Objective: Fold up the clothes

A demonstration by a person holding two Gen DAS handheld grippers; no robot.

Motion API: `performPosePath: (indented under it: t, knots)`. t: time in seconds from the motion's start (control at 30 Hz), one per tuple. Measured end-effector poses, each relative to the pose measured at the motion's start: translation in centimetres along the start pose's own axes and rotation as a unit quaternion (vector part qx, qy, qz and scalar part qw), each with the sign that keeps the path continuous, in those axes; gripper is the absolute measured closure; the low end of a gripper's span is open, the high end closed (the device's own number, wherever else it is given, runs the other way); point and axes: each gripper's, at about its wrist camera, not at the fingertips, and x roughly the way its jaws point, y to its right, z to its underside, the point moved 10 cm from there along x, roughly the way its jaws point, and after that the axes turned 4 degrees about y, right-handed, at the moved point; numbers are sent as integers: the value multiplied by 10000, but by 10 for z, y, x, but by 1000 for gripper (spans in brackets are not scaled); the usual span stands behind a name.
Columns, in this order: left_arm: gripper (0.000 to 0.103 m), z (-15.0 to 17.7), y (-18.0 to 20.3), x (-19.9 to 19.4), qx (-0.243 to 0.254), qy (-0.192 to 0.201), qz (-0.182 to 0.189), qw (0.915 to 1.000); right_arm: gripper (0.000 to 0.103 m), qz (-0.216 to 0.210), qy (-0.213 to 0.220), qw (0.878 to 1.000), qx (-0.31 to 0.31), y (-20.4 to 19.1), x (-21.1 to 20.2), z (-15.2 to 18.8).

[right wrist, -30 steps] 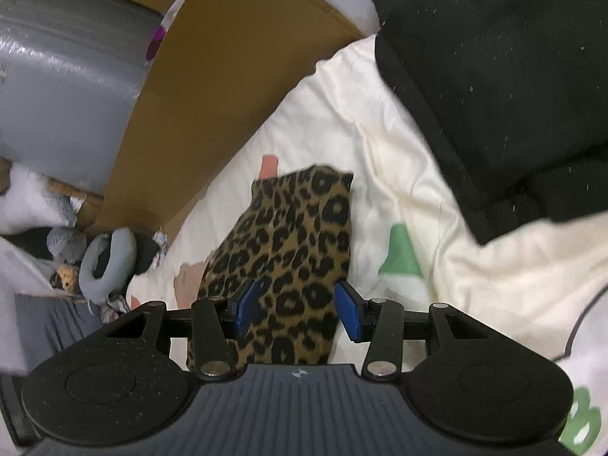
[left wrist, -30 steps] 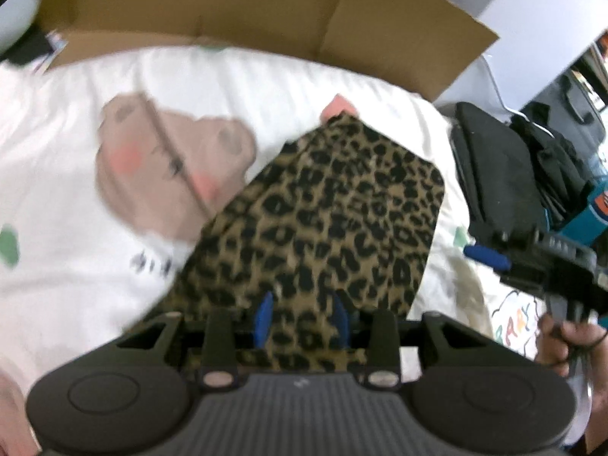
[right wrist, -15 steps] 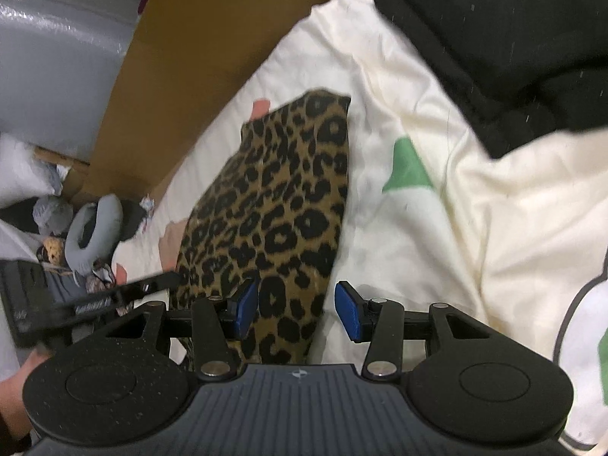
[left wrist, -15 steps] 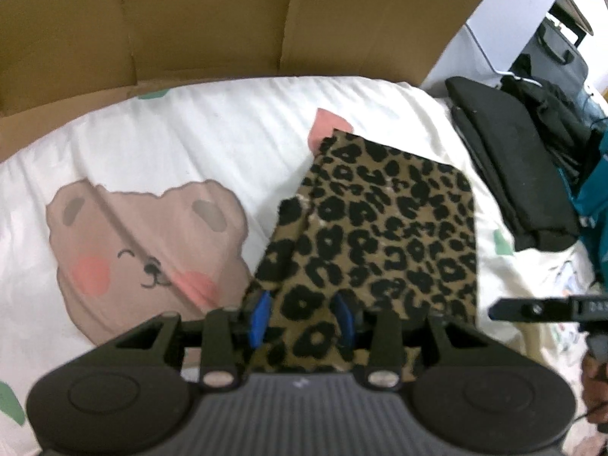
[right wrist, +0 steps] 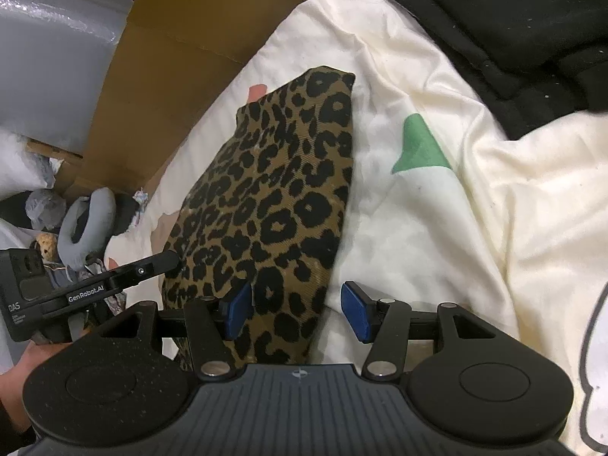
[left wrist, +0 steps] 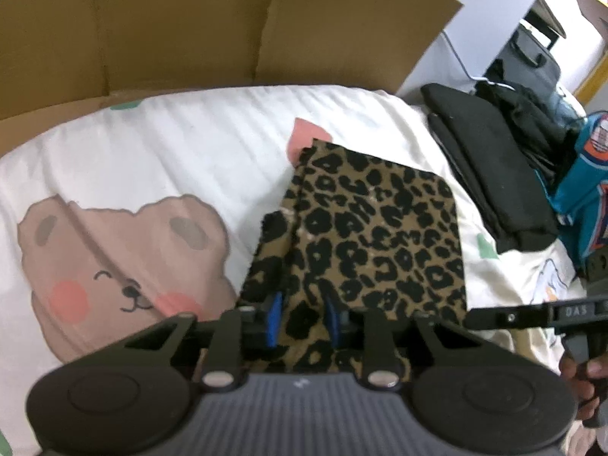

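A folded leopard-print garment (left wrist: 376,243) lies flat on a white bedsheet (left wrist: 152,159) with a bear print. My left gripper (left wrist: 302,321) sits at its near edge, jaws narrowly apart with the cloth between the blue pads. In the right wrist view the same garment (right wrist: 273,205) stretches away from my right gripper (right wrist: 296,313), which is open, its left pad over the garment's near right edge and its right pad over the bare sheet (right wrist: 437,228). The left gripper's finger (right wrist: 125,273) shows at the garment's left side.
A brown cardboard sheet (left wrist: 212,26) stands behind the bed. Folded black clothes (left wrist: 490,167) lie at the bed's right, with a teal garment (left wrist: 585,193) beyond. The black pile (right wrist: 513,26) fills the far right of the right wrist view. Grey clutter (right wrist: 83,224) sits left.
The garment went from hanging lifted to lying flat on the sheet. My right gripper opened wider and slid to the garment's right edge. My left gripper stayed at the near edge.
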Motion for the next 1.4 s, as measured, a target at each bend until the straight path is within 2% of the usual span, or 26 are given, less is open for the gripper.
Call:
performPosePath:
  t: [0.1, 0.2, 0.3, 0.5, 0.7, 0.93, 1.07, 1.1, 1.13, 1.17, 1.23, 1.33, 1.4]
  knots:
    - [92, -1, -7, 2, -144, -19, 37, 9999, 44, -59, 20, 9999, 81, 1, 4, -2]
    - [101, -2, -7, -1, -46, 11, 11, 10000, 44, -121, 36, 9997, 185, 2, 7, -3]
    - [102, -4, -7, -5, 70, 49, -42, 10000, 44, -198, 56, 9993, 310, 5, 9, -5]
    - [102, -5, -19, -14, -45, 177, -233, 9996, 44, -377, 160, 9976, 560, 8, 14, -12]
    - [102, 2, -23, -4, -59, 104, -288, 9995, 44, -550, 295, 9949, 790, 10, 24, -24]
    - [102, 6, -26, 1, -9, 72, -354, 9993, 46, -840, 212, 9907, 1053, 11, 33, -25]
    - [102, 8, -26, 1, 13, 54, -402, 9992, 60, -882, 144, 9902, 1078, 8, 33, -20]
    - [102, 8, -26, 2, 18, 45, -412, 9991, 66, -872, 111, 9903, 1073, 8, 34, -19]
    - [102, 8, -26, 2, 23, 33, -423, 9991, 82, -859, 80, 9904, 1077, 8, 36, -18]
    - [102, 7, -26, 3, 14, 0, -431, 9991, 89, -838, 69, 9904, 1098, 10, 37, -17]
    - [100, 5, -27, 3, -4, -67, -447, 9990, 95, -799, 95, 9908, 1088, 10, 37, -18]
    - [88, -1, -25, 5, -32, -66, -372, 9993, 98, -718, 134, 9933, 896, 5, 33, -19]
    - [73, -5, -23, 7, -52, -36, -294, 9995, 98, -670, 134, 9941, 848, 3, 32, -19]
